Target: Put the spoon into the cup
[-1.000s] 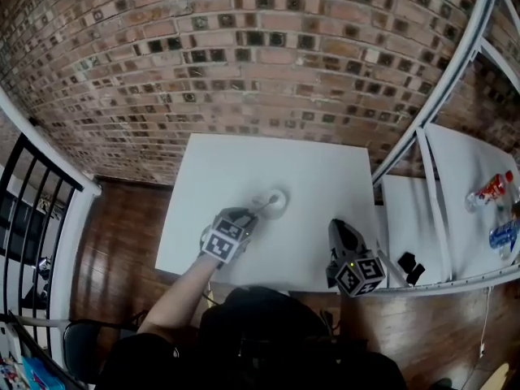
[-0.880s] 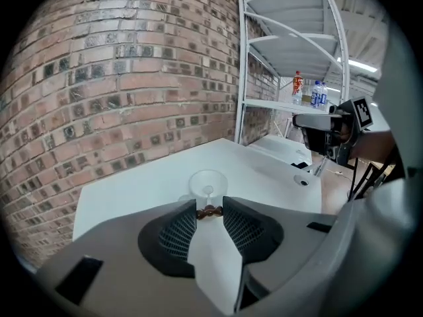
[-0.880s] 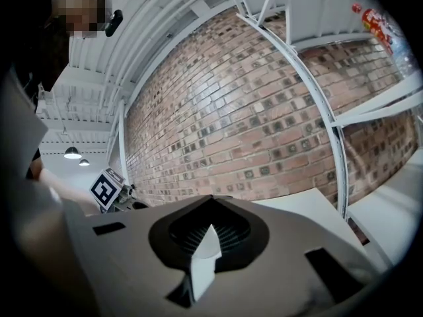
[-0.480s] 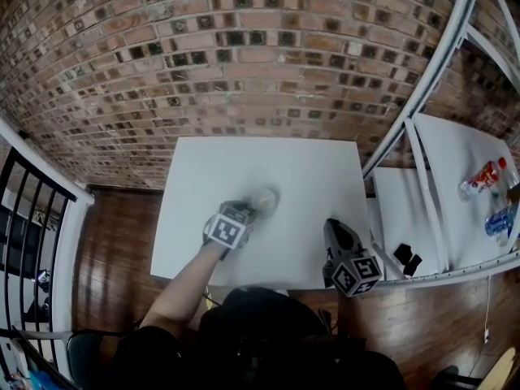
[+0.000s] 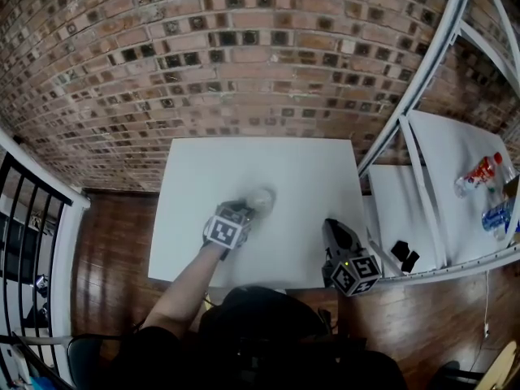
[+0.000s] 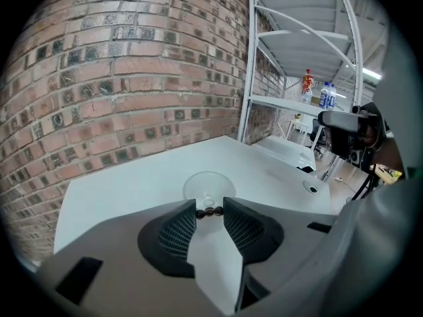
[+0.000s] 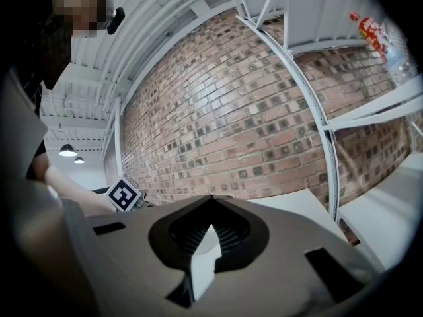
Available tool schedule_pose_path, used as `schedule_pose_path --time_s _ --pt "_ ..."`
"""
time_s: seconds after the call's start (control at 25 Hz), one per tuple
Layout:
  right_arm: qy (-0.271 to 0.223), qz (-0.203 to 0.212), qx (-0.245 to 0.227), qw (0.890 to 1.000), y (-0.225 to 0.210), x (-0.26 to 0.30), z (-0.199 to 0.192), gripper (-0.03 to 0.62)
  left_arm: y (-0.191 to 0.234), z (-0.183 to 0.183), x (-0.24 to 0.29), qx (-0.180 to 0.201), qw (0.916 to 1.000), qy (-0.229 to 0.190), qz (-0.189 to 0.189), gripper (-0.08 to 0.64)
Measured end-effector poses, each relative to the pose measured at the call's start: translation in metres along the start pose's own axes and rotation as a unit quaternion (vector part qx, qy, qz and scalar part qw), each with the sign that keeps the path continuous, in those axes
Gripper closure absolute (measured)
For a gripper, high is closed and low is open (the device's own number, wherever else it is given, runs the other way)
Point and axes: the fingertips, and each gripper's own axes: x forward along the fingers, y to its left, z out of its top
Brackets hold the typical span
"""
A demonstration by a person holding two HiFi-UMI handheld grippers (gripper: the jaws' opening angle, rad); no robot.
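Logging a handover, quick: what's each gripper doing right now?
Left gripper: holding the spoon over the cup, jaws opening.
Right gripper: closed, empty.

L gripper, grey plastic w/ marker cube: held out fwd, centre-left, nose tilted down. Bare L forearm stretched behind it. Jaws part-way apart and opening; small dark beaded piece spans tips, touching both.
R gripper, same build: near right, approx level, pointing far. Jaw tips together, nothing btwn.
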Motion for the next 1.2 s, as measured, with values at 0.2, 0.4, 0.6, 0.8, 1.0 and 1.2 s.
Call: schedule_pose_path --time_s 0.2,0.4,0.6,0.8,1.0,1.2 --pt "0.000 0.009 -0.005 1.000 0.007 0.002 0.003 0.588 0.001 -0.002 -0.004 -0.013 0.9998 -0.018 0.002 0.369" --pt "0.000 0.020 -0.014 1.000 0.016 0.008 0.007 0.588 0.008 0.010 -0.023 -0.018 0.9977 -0.065 0.009 0.370" --pt "0.005 0.042 -0.025 0.999 0.035 0.023 0.009 0.588 0.009 0.044 -0.058 -0.033 0.9909 -0.129 0.021 0.389" --pt "0.001 0.053 -0.026 0.998 0.045 0.031 0.007 0.588 0.025 0.069 -0.113 -0.062 0.9737 -0.211 0.059 0.510" --pt "-0.003 0.064 -0.032 0.997 0.059 0.036 0.006 0.588 0.032 0.076 -0.150 -0.085 0.9530 -0.281 0.076 0.560" --pt "-0.007 0.062 -0.048 0.997 0.066 0.038 0.006 0.589 0.029 0.083 -0.196 -0.073 0.9323 -0.343 0.090 0.558"
